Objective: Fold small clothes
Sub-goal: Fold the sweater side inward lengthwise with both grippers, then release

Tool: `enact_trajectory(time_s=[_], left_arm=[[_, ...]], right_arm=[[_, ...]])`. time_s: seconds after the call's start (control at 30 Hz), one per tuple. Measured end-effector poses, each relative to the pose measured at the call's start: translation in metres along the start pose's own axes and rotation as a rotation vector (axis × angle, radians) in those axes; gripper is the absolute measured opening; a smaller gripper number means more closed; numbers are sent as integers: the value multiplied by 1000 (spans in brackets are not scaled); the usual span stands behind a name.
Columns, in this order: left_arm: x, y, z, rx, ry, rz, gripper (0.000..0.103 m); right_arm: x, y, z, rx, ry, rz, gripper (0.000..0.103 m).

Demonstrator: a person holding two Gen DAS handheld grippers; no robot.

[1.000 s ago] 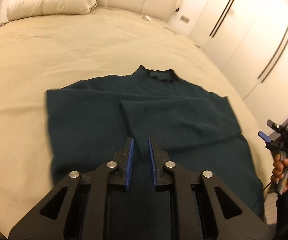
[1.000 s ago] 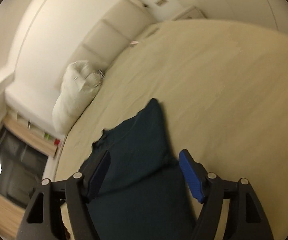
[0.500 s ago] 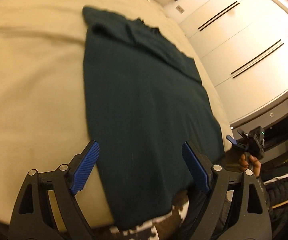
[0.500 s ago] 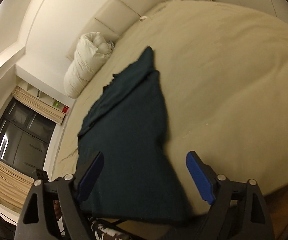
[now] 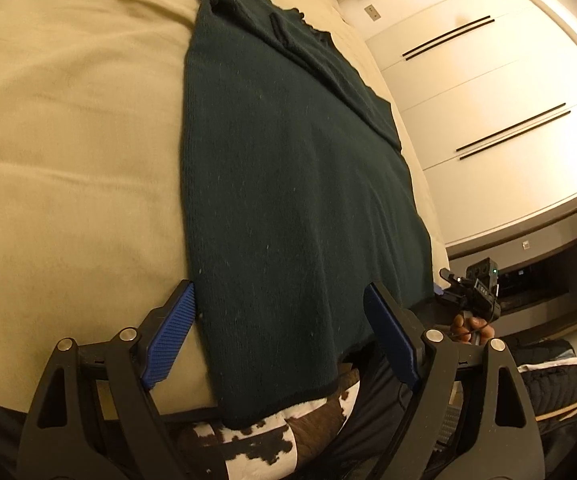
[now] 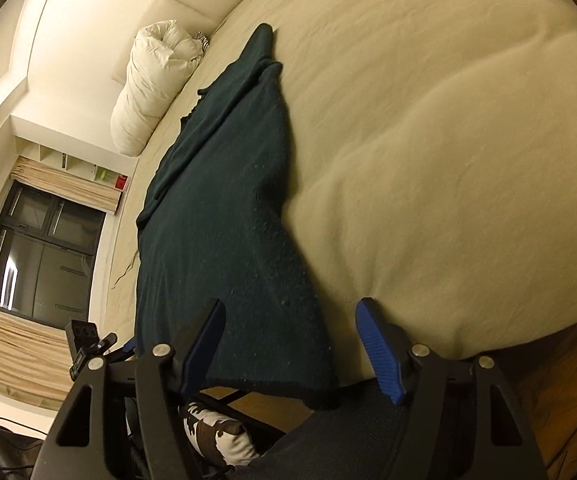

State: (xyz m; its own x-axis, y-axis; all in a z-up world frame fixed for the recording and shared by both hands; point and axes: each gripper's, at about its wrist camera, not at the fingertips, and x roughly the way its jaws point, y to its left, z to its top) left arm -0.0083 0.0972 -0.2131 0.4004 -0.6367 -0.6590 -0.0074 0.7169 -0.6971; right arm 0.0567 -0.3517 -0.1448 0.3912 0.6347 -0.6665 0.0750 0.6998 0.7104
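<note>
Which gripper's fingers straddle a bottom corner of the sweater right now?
The right gripper: the sweater corner hangs between its open fingers. The left gripper spans the hem's middle stretch instead.

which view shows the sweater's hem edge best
The left wrist view: the dark green sweater's hem runs almost whole across the bed's edge between the open jaws. The right wrist view shows only its right corner, the rest hidden behind a jaw.

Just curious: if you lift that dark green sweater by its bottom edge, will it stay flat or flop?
The sweater would probably flop: its hem already droops over the bed edge. The knit looks thick, so likely somewhat heavy, and fuzzy enough not to slip.
</note>
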Motion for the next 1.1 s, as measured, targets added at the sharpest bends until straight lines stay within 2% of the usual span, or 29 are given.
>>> enact_trajectory(time_s=[0.47, 0.57, 0.73, 0.8, 0.87, 0.93, 0.97, 1.1], left_arm=[[-2, 14, -16, -83, 37, -38, 74], [3, 12, -15, -74, 48, -17, 62], [10, 17, -14, -91, 71, -17, 32], [10, 21, -15, -111, 69, -33, 32], [12, 21, -16, -113, 72, -40, 29], [14, 20, -16, -108, 78, -41, 16], [14, 19, -16, -110, 78, -53, 13], [11, 17, -15, -117, 53, -78, 8]], right_arm=[[8, 4, -7, -32, 65, 23, 64], [9, 4, -8, -33, 67, 22, 60], [10, 3, -11, -35, 73, 26, 51], [11, 3, -11, -38, 80, 24, 45], [13, 4, -10, -43, 92, 18, 28], [15, 4, -12, -46, 97, 10, 18], [15, 5, -13, -49, 97, 10, 13], [12, 9, -17, -65, 91, 23, 10]])
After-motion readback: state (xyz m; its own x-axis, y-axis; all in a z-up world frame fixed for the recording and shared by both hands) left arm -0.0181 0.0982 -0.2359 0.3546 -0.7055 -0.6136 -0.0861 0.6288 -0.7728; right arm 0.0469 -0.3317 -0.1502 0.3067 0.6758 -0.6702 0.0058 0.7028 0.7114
